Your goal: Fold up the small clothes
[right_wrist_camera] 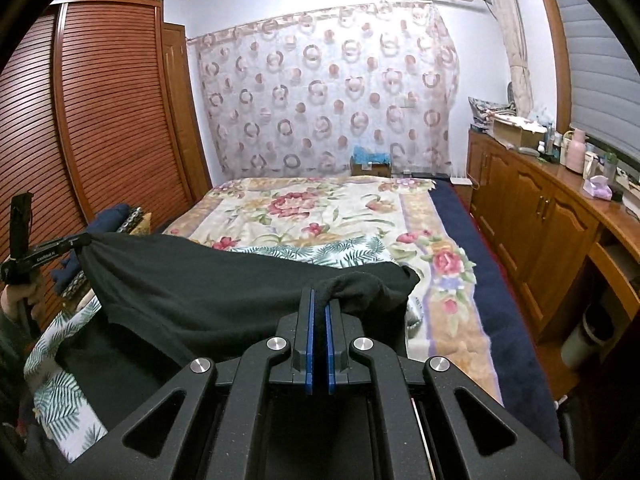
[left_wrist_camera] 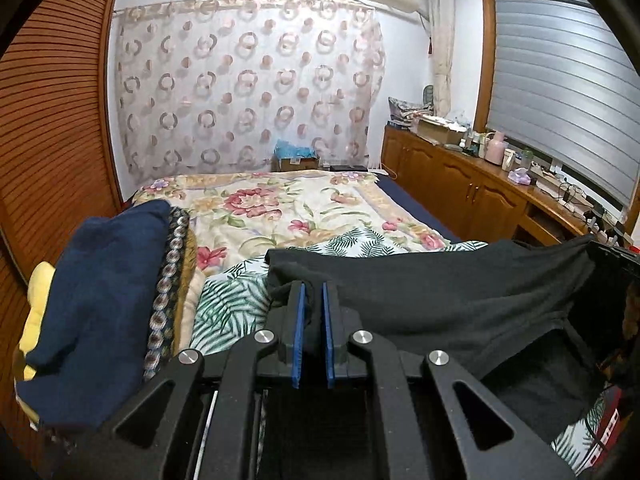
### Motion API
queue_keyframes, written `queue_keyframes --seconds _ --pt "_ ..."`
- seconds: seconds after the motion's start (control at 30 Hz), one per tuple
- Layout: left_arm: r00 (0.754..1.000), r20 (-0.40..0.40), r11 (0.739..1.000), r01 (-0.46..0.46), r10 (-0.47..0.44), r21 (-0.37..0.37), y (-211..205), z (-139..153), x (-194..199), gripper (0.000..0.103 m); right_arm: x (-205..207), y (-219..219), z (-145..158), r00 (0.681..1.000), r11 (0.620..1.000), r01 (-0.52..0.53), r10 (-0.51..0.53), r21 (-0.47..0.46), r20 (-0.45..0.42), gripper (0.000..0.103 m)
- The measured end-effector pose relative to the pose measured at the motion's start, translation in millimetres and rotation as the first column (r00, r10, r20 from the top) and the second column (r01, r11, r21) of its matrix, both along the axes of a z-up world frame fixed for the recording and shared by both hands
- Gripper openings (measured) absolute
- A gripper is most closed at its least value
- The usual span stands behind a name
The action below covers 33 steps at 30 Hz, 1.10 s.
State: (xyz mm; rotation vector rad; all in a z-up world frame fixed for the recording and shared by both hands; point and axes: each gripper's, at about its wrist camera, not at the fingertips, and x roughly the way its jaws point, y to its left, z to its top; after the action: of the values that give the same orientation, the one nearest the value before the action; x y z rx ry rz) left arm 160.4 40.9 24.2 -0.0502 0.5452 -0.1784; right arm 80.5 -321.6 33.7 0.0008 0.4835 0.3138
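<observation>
A black garment hangs stretched between my two grippers above the bed. My left gripper is shut on its left edge, with cloth bunched between the blue pads. In the right wrist view the same black garment spans left, and my right gripper is shut on its right corner. The left gripper shows there at the far left, pinching the other corner, held by a hand. The garment's lower part sags toward the leaf-print cloth.
A floral blanket covers the bed. A pile of folded clothes, navy on top, sits at the bed's left side by the slatted wardrobe. A wooden cabinet with bottles and boxes runs along the right wall.
</observation>
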Motion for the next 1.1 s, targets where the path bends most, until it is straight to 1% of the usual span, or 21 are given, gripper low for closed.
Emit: queue_keyframes --seconds 0.27,0.4,0.47,0.67,0.73,0.8,0.9,0.97,1.03,1.07,1.1 --pt "1.000 0.020 1.000 -0.006 0.006 -0.001 3 -6 -49 0.009 -52 -9 -11 1.000 1.000 -0.009 0.009 -0.011 -0.004 0.004" --pt "0.999 0.033 1.000 -0.012 0.012 0.001 4 -6 -71 0.009 -74 -8 -2 1.000 1.000 -0.020 0.020 -0.023 0.004 0.004" --pt "0.999 0.033 1.000 -0.020 0.020 0.000 6 -7 -80 0.009 -83 -9 -2 1.000 0.999 -0.028 0.028 -0.028 -0.002 0.004" --pt "1.000 -0.010 1.000 -0.018 0.018 0.012 8 -26 -97 0.009 -96 -13 -10 0.998 0.999 -0.033 0.031 -0.039 -0.049 0.004" --pt "0.999 -0.027 1.000 -0.023 0.023 0.001 10 -33 -99 0.009 -92 -13 -8 0.997 0.999 -0.032 0.030 -0.033 -0.072 0.004" --pt "0.998 -0.053 1.000 -0.020 0.020 -0.001 12 -42 -101 0.009 -91 -14 -14 0.993 0.999 -0.035 0.031 -0.029 -0.112 0.004" --pt "0.995 -0.091 0.999 -0.029 0.032 0.036 9 -57 -99 0.009 -89 -15 -24 0.987 0.999 -0.036 0.029 -0.040 -0.157 0.004" --pt "0.992 -0.120 0.997 -0.026 0.034 0.066 5 -67 -99 0.009 -85 -10 -28 0.983 0.996 -0.035 0.021 -0.077 -0.184 0.004" --pt "0.991 -0.132 0.998 -0.014 0.022 0.068 4 -72 -102 0.013 -81 -5 -27 0.981 0.992 -0.038 0.015 -0.119 -0.191 0.004" --pt "0.990 -0.138 0.997 -0.013 0.022 0.070 4 -74 -103 0.015 -78 -3 -24 0.981 0.991 -0.042 0.017 -0.125 -0.193 0.004" --pt "0.989 -0.142 0.997 -0.018 0.028 0.076 4 -76 -105 0.020 -76 -1 -20 0.981 0.991 -0.047 0.021 -0.127 -0.193 0.008"
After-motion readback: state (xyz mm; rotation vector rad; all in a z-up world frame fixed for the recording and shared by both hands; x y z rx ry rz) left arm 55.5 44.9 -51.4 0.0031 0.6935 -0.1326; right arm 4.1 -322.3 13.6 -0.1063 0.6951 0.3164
